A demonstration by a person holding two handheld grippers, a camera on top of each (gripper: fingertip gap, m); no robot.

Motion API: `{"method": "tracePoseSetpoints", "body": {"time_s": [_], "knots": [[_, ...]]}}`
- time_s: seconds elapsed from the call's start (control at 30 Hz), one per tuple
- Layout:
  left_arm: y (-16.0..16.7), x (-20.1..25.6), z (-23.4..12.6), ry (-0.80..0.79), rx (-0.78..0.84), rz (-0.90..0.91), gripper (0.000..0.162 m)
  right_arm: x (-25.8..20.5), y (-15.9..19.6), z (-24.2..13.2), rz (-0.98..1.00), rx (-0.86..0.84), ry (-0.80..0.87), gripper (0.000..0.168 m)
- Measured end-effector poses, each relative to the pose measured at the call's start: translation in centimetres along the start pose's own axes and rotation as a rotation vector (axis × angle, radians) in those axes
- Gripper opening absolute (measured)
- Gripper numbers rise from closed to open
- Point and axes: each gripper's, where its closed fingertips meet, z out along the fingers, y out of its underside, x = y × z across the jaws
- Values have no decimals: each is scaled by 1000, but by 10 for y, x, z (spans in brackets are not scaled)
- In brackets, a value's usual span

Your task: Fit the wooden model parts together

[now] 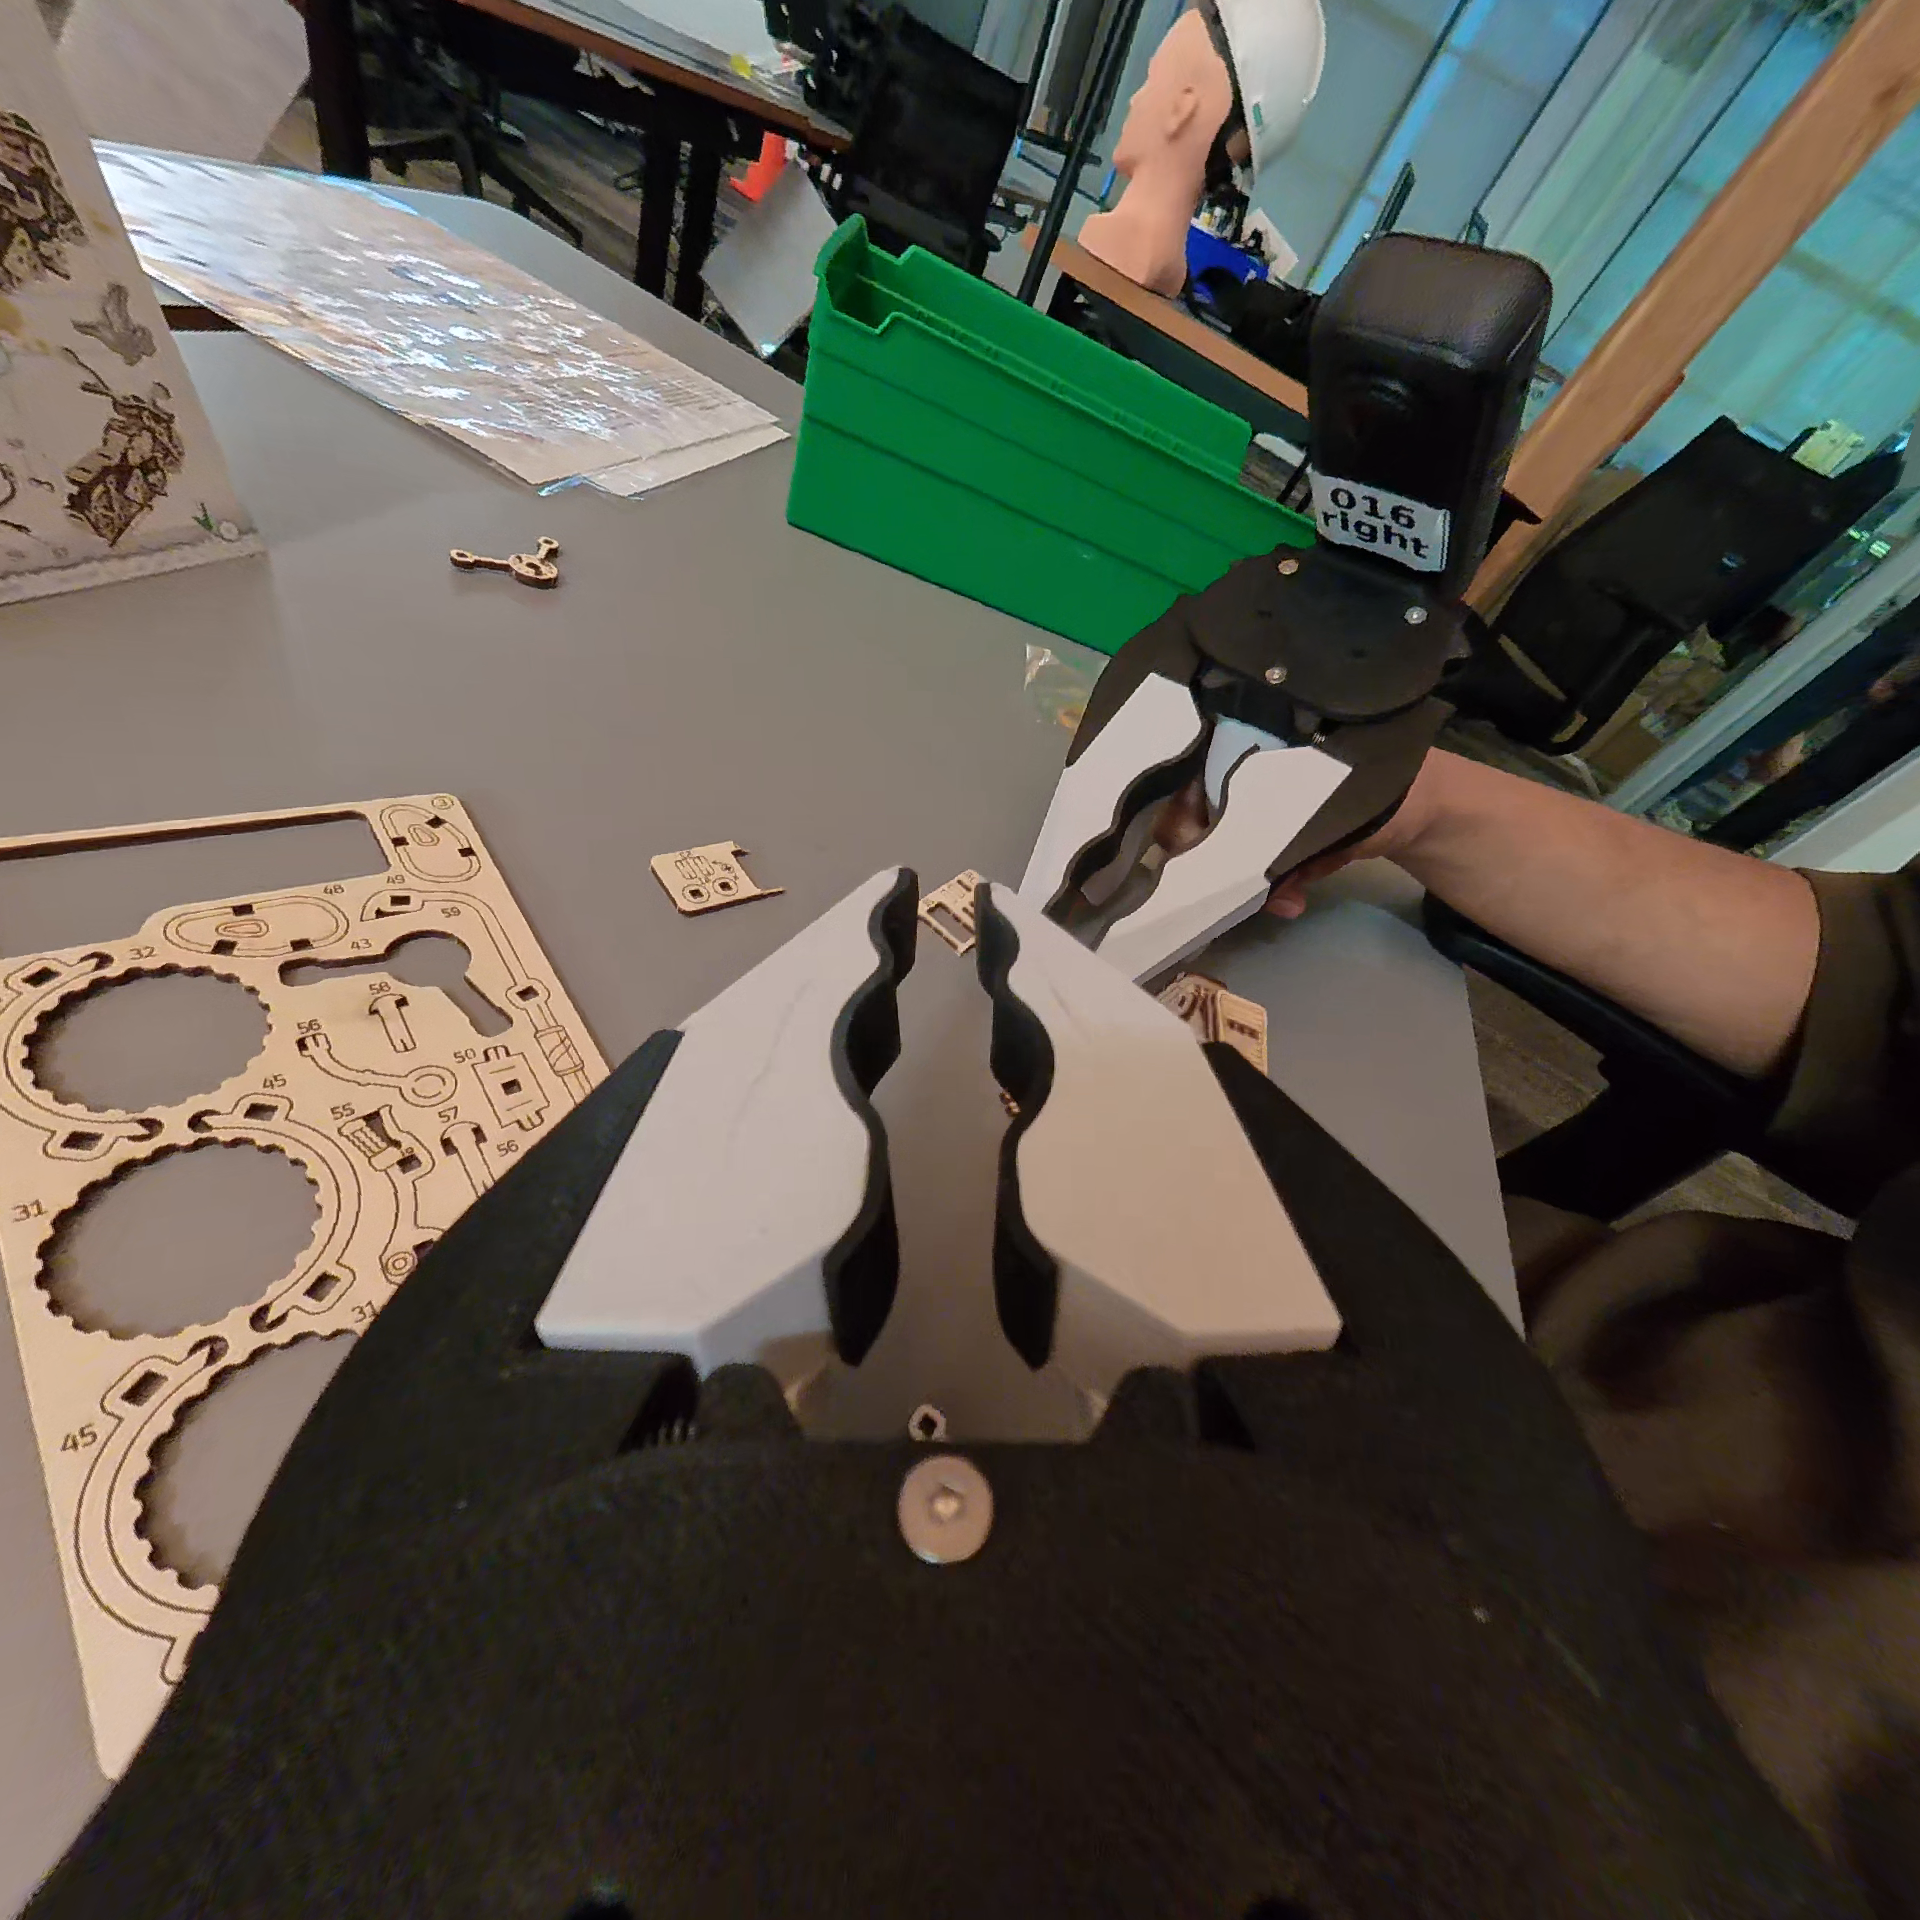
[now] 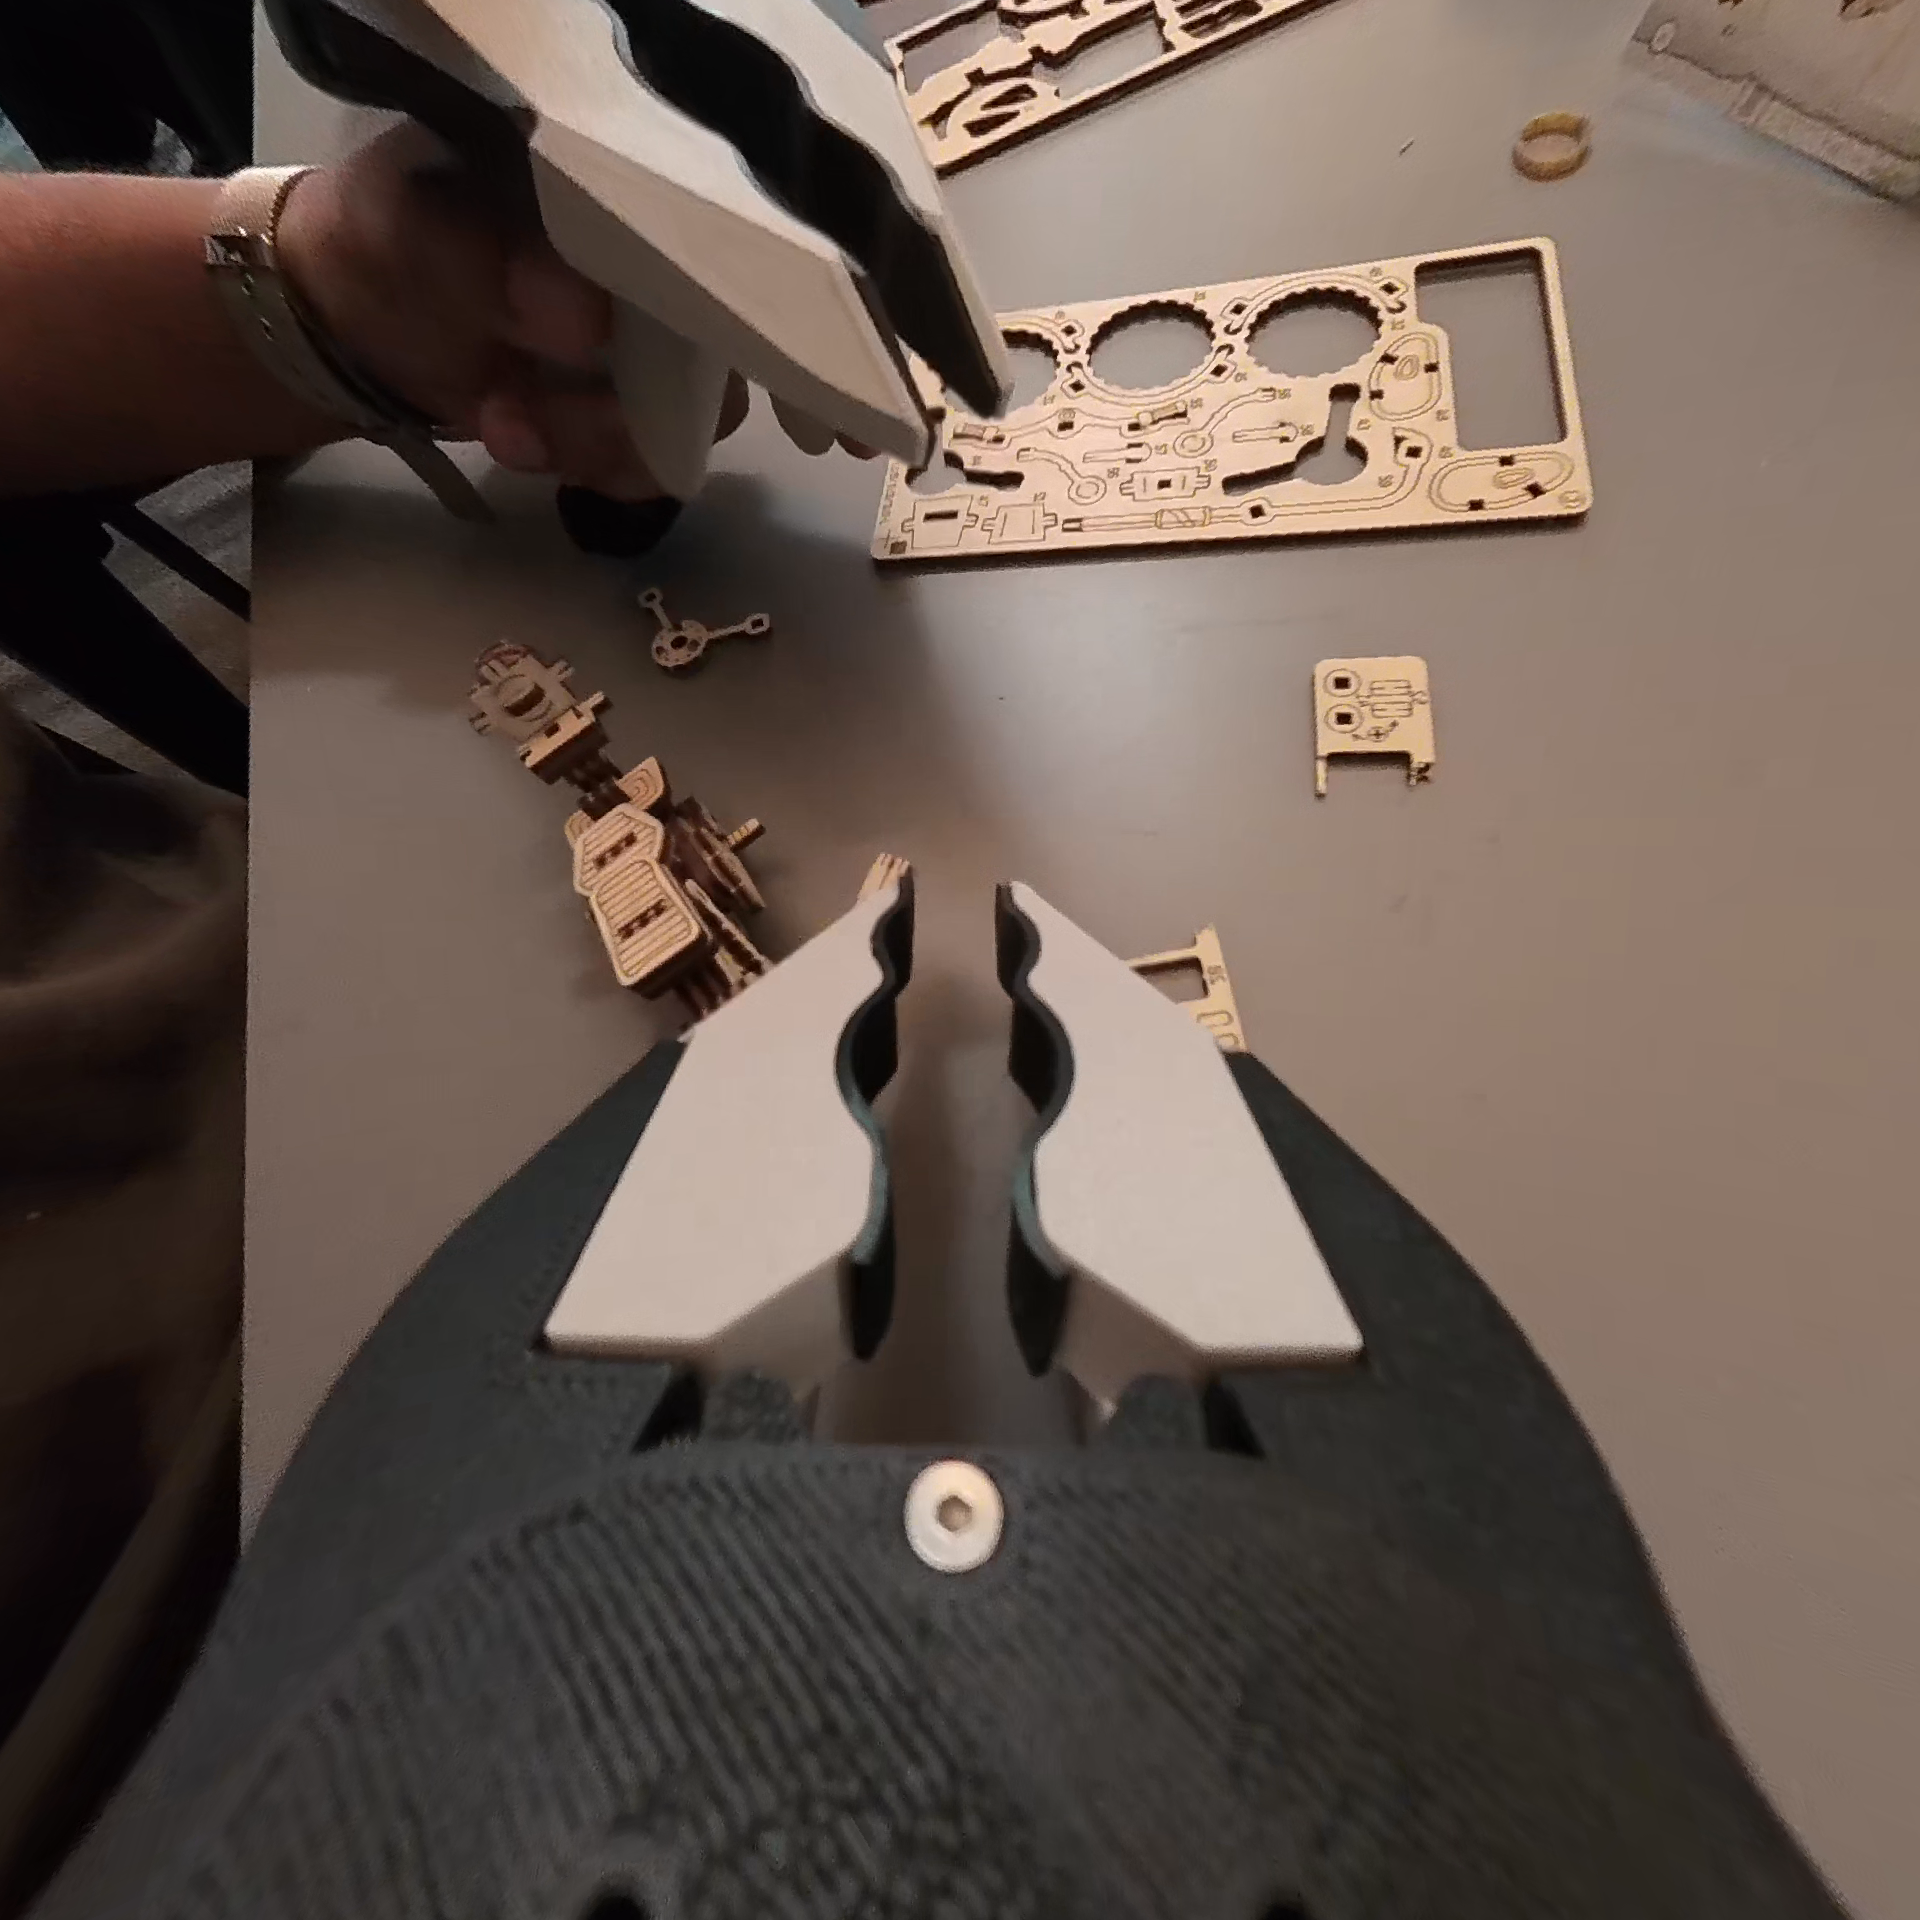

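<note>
My left gripper point(image 1: 943, 899) is open and empty, low over the grey table point(image 1: 623, 707). A small flat wooden piece point(image 1: 951, 916) lies just beyond its tips. My right gripper point(image 2: 956, 896) is open and empty too; in the left wrist view it point(image 1: 1075, 920) points down at the table close on the right. A partly built wooden model point(image 2: 623, 862) lies left of the right gripper's tips and peeks out in the left wrist view point(image 1: 1216, 1013). A flat piece point(image 2: 1195, 987) is half hidden under the right gripper's right finger. The left gripper point(image 2: 956, 426) hovers at upper left.
A laser-cut wooden sheet point(image 1: 260, 1091) lies on the left, also seen in the right wrist view point(image 2: 1226, 416). Loose pieces: a square one point(image 1: 712, 878), a three-armed one point(image 2: 696, 639), a key-like one point(image 1: 509, 561). A green bin point(image 1: 987, 447), a booklet point(image 1: 83, 364) and a small ring point(image 2: 1553, 145) stand farther off. The grippers' ends are close to 7 cm from one another.
</note>
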Motion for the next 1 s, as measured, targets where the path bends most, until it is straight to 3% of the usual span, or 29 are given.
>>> {"method": "tracePoseSetpoints", "body": {"time_s": [1.0], "knots": [[3,-1,1,-9,-21,25,8,5,-9,-5,6,60,27,11]]}}
